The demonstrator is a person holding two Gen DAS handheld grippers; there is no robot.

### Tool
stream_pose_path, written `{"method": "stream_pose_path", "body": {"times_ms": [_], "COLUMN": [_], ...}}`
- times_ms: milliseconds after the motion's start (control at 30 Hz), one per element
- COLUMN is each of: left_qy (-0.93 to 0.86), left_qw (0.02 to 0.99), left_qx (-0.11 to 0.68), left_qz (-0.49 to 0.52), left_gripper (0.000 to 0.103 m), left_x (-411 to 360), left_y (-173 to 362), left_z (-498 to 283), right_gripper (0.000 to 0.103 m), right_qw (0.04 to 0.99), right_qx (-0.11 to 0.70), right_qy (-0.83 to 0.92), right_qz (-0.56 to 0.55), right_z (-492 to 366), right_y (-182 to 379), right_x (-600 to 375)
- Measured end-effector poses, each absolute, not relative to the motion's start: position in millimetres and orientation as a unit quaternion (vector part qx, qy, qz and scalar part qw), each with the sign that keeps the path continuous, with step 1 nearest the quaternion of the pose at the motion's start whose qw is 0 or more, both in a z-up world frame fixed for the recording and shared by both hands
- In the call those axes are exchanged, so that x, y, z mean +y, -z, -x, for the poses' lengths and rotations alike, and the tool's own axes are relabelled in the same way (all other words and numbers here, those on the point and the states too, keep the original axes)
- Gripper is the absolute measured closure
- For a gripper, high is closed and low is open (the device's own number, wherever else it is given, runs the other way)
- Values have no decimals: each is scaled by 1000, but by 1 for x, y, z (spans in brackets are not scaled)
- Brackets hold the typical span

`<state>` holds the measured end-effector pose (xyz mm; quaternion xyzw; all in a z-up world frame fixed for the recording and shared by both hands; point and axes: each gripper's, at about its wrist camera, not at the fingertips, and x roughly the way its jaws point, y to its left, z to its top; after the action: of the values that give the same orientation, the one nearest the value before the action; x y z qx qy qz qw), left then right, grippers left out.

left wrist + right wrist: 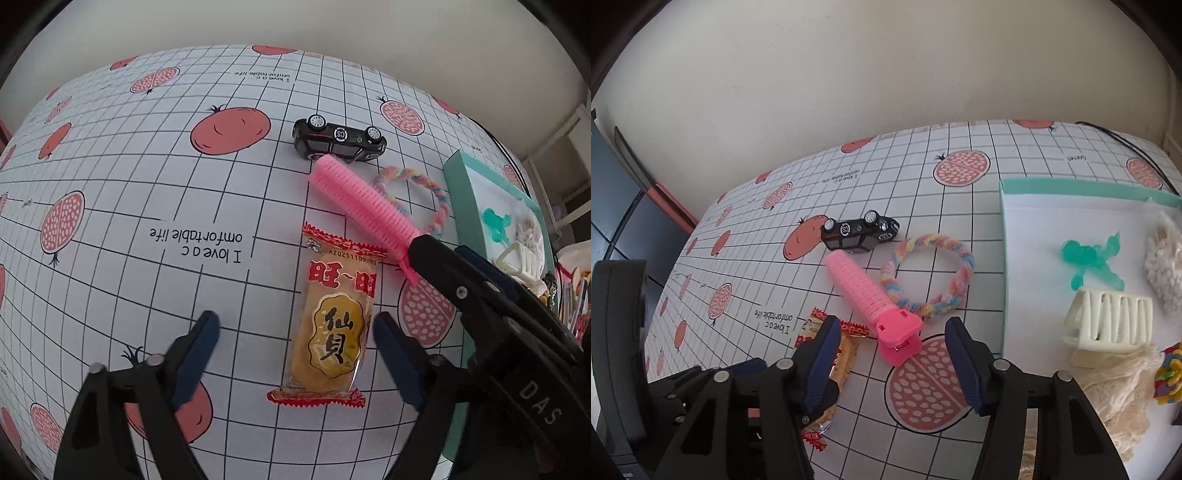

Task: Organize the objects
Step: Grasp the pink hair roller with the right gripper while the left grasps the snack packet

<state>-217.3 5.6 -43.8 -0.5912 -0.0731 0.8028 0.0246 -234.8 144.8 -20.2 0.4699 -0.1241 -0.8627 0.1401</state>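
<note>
A rice-cracker snack packet in a clear wrapper with red ends lies flat on the tablecloth. My left gripper is open and low over it; the packet sits between the fingers, close to the right one. A pink hair roller lies diagonally, its clip end between the fingers of my open right gripper. In the left wrist view the right gripper covers the end of the roller. The packet is partly hidden behind the right gripper's left finger.
A black toy car lies on its side behind the roller, beside a pastel braided ring. At right, a teal box holds a teal plastic piece, a white hair claw, a bead bag and lace cloth. A wall stands behind the table.
</note>
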Motion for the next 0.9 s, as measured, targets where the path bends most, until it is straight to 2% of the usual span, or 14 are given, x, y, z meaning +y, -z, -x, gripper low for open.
{"method": "stream_pose_path", "body": {"times_ms": [233,367,500,900], "left_qy": [-801,-801,-800,-803], "left_qw": [24,21,19,-3], "left_qx": [-69,-65,-63,-63], "left_qz": [594,595,596,593], "left_gripper": [19,27,29,58], "left_x": [4,4,2,-13], "left_y": [45,45,45,42], "left_z": [218,218,218,218], "right_gripper": [45,47,47,51], "right_qw": [140,138,137,138], "right_qx": [-137,-132,-128,-111], "right_qy": [859,861,863,864], "right_qz": [-473,-471,-470,-472], "right_z": [238,238,240,241], "right_y": [27,29,29,30], "right_x": [142,139,138,130]}}
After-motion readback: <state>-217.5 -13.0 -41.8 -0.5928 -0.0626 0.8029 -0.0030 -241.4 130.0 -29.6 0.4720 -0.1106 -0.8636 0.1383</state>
